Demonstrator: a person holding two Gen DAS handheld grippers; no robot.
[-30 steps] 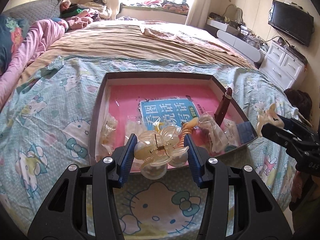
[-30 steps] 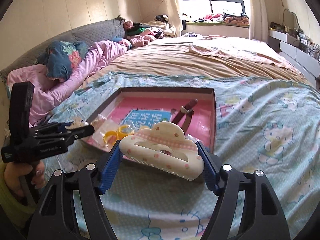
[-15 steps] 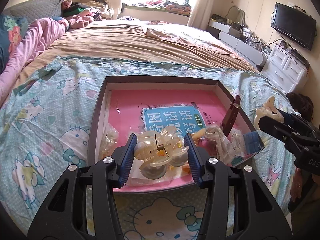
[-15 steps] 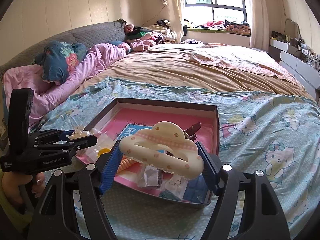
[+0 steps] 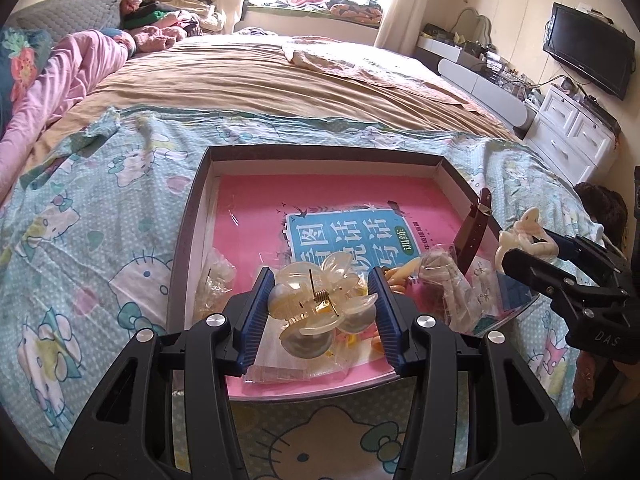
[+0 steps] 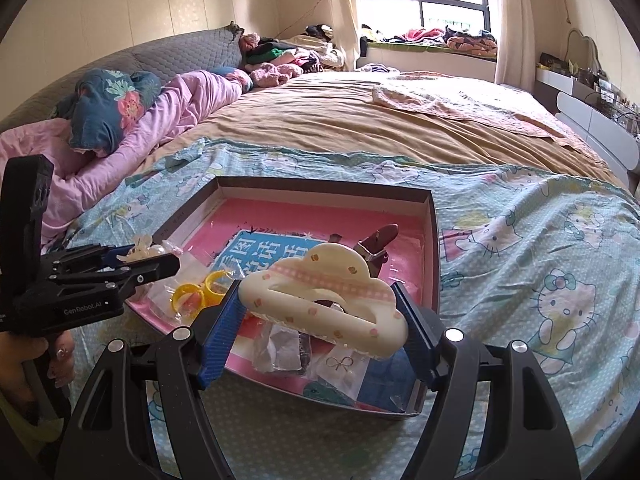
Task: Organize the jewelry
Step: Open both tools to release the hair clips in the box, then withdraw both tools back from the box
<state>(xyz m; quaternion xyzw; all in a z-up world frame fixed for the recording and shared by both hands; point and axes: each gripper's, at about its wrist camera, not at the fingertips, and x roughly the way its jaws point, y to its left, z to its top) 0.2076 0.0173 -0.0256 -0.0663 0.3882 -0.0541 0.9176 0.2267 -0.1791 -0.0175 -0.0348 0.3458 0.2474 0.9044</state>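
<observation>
Left tongs (image 5: 320, 300) grasp a clear flower clip (image 5: 318, 300) above the near end of the box (image 5: 188, 236) on the bed (image 5: 280, 80). Right tongs (image 6: 320, 320) clench a cream cloud clip (image 6: 320, 292), held over the box's near right corner.

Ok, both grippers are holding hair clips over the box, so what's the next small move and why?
Probably lower the left gripper slightly and open it: its translucent flower clip already hangs over the box, above the bagged items. The right gripper holds the cloud clip over the near corner.
</observation>
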